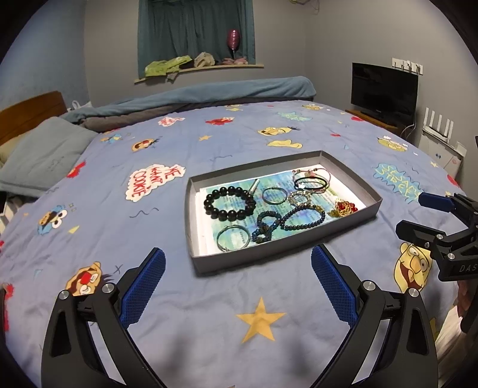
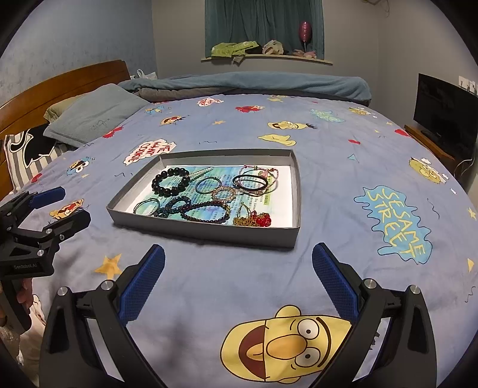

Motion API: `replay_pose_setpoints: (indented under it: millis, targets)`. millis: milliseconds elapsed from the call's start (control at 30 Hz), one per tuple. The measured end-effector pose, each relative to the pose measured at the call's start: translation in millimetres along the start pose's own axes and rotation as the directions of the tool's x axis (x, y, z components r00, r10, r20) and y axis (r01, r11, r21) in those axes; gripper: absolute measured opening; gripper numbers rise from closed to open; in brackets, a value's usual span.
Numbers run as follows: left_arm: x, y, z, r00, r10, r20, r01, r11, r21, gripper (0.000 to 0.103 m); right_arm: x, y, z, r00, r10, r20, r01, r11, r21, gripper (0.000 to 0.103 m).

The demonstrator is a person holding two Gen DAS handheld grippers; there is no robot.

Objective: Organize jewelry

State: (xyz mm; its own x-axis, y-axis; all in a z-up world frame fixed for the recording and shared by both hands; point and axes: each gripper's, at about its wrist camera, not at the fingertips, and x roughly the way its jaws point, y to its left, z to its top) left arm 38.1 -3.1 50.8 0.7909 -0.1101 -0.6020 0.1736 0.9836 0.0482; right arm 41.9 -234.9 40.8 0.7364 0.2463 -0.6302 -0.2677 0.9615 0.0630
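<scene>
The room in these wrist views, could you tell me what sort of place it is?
Most likely a bedroom at home. The jewelry tray sits on a bed covered with a cartoon-print sheet, with a pillow and wooden headboard at one end and a curtained window behind.

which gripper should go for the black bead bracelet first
Probably left. The black bead bracelet lies at the tray's end nearer the left gripper, nearly straight ahead of its open jaws. From the right gripper, also open and empty, it sits far-left across other jewelry.

left gripper [image 1: 237, 270] wide apart above bedspread [image 1: 179, 298]; grey tray [image 1: 191, 215] of bracelets ahead
</scene>
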Motion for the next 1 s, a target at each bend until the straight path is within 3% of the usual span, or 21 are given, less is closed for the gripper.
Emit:
replay_pose_setpoints:
  millis: [1000]
  targets:
    - [-1.4,-0.9,0.6,1.000,0.010,0.000,-0.010,1.000,0.005,0.097,0.5,-1.8,0.2,1.000,0.005,-0.010,-0.005,1.000,0.001,0.098]
